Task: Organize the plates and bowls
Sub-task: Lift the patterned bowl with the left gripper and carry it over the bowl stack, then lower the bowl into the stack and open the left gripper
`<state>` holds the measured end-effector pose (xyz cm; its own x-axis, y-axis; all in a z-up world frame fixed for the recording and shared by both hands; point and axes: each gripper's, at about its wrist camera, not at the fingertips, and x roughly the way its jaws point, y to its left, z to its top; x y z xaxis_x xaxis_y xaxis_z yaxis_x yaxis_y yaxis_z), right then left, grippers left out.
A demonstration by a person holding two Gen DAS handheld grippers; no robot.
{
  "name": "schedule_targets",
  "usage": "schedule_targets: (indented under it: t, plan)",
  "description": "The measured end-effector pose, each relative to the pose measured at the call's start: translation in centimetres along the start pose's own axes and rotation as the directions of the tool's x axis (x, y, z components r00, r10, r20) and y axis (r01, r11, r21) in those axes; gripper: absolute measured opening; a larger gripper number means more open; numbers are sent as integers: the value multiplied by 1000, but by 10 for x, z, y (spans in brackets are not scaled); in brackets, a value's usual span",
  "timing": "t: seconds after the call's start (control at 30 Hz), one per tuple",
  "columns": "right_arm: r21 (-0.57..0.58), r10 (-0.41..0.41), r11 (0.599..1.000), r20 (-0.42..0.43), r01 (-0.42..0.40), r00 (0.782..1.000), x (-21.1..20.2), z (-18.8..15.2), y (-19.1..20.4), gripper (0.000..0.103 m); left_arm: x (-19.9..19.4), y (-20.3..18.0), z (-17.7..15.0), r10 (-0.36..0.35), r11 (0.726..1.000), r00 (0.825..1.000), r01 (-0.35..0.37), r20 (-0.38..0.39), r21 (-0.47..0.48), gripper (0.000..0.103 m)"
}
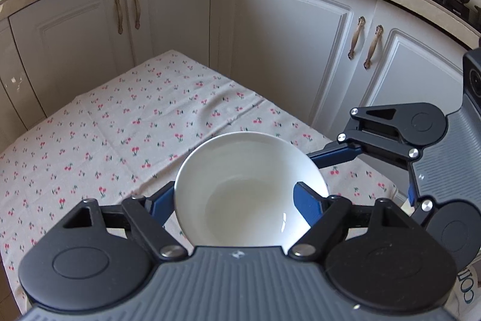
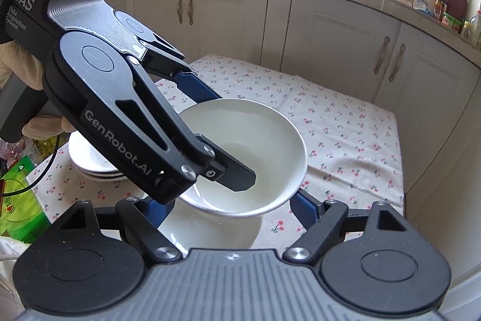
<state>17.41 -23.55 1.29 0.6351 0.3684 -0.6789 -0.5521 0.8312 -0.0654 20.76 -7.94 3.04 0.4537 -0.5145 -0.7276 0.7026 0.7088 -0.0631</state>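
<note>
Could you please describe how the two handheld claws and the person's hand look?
Both the left claw and right claw have black linkages with silver screws, blue fingers and ribbed grey bodies. The left bears white "GenRobot.AI" and "DAS" lettering. The hand wears a pale glove.

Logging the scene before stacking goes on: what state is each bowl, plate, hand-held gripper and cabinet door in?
upper bowl: empty, tilted, held in the air.
left hand-held gripper: shut on upper bowl, one finger inside.
lower bowl: upright, beneath the upper bowl, mostly hidden.
right hand-held gripper: fingers flank the lower bowl; grip unclear.
plates: stacked.
cabinet doors: closed.
</note>
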Motion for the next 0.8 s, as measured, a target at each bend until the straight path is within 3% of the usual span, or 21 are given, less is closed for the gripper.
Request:
schedule_targets:
  t: [0.33,0.8]
  plan:
    - [-14,15,1000,-29,-15,999,0,-15,16,87,5,-2,-24,-18,1000,999,18,-28,-26,82]
    - [2,33,999,-54,-33,998,4,-22,16,87,15,-3,-31,-20,1000,998,20,-52,-3,82]
